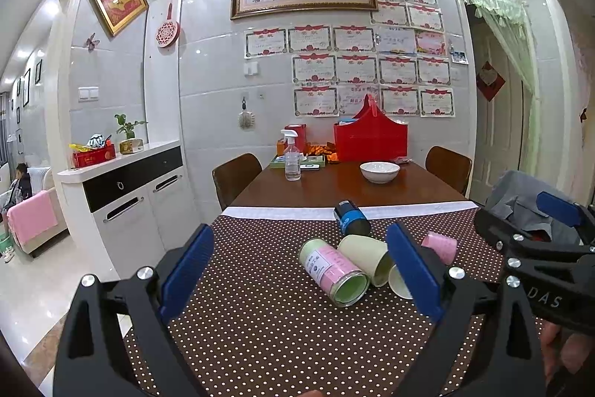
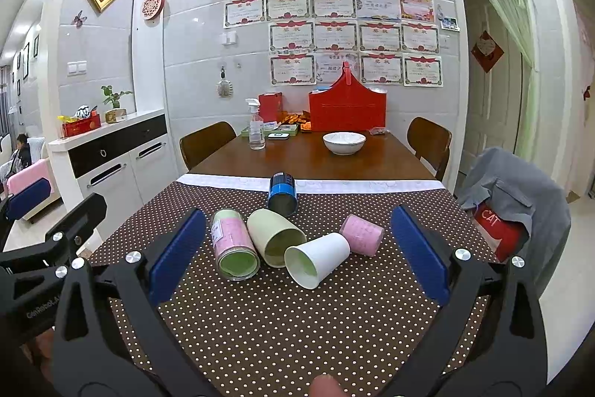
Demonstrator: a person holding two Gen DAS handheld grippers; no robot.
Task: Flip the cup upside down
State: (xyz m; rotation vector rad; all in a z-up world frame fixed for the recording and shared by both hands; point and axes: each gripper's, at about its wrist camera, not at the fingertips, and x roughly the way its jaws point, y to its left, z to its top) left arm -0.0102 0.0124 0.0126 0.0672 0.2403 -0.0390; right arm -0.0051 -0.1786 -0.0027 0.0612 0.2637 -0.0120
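Several cups lie on their sides on the brown polka-dot cloth (image 2: pixel 279 322). A white paper cup (image 2: pixel 318 259) lies with its mouth toward me, and shows partly in the left wrist view (image 1: pixel 398 282). Beside it lie a pale green cup (image 2: pixel 275 237), a pink-labelled cup (image 2: pixel 234 244), a small pink cup (image 2: pixel 362 234) and a dark blue cup (image 2: pixel 282 193). My right gripper (image 2: pixel 297 257) is open, above the cloth just short of the cups. My left gripper (image 1: pixel 299 268) is open, with the pink-labelled cup (image 1: pixel 333 270) and green cup (image 1: pixel 366 257) between its fingers' lines.
A white bowl (image 2: pixel 344 142), a spray bottle (image 2: pixel 256 125) and a red box (image 2: pixel 347 106) stand on the wooden table (image 2: pixel 316 162) behind the cloth. Chairs stand at both sides; one at the right carries grey clothing (image 2: pixel 517 188). A white cabinet (image 2: pixel 111 155) is at the left.
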